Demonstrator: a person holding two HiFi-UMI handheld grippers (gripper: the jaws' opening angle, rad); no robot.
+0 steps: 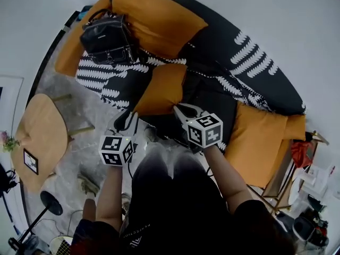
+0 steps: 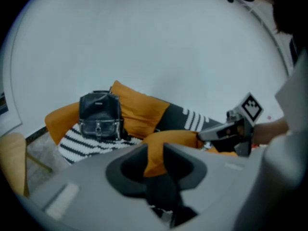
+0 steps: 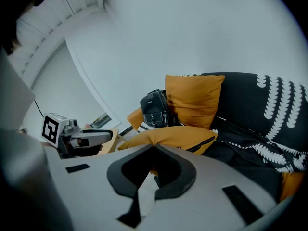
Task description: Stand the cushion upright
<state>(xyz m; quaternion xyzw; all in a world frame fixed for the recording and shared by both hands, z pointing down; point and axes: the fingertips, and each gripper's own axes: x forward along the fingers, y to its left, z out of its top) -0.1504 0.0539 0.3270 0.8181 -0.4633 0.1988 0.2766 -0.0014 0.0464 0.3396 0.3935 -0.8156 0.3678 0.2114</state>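
Both grippers are clamped on the orange cushion (image 1: 164, 89), which lies low on the seat of the sofa (image 1: 255, 70), near the sofa's middle. The left gripper (image 1: 129, 121) pinches the cushion's near left corner, and a fold of orange fabric fills the narrow gap between its jaws. The right gripper (image 1: 184, 110) bites the near right corner, its jaw tips drawn almost together over the edge. The cushion is plump and plain orange, with a dark zip along one side. It rests on its broad face rather than on edge, over the sofa's black-and-white patterned cover. A black handbag (image 1: 106, 39) sits toward the sofa's left end, against a larger orange back cushion (image 1: 154, 17).
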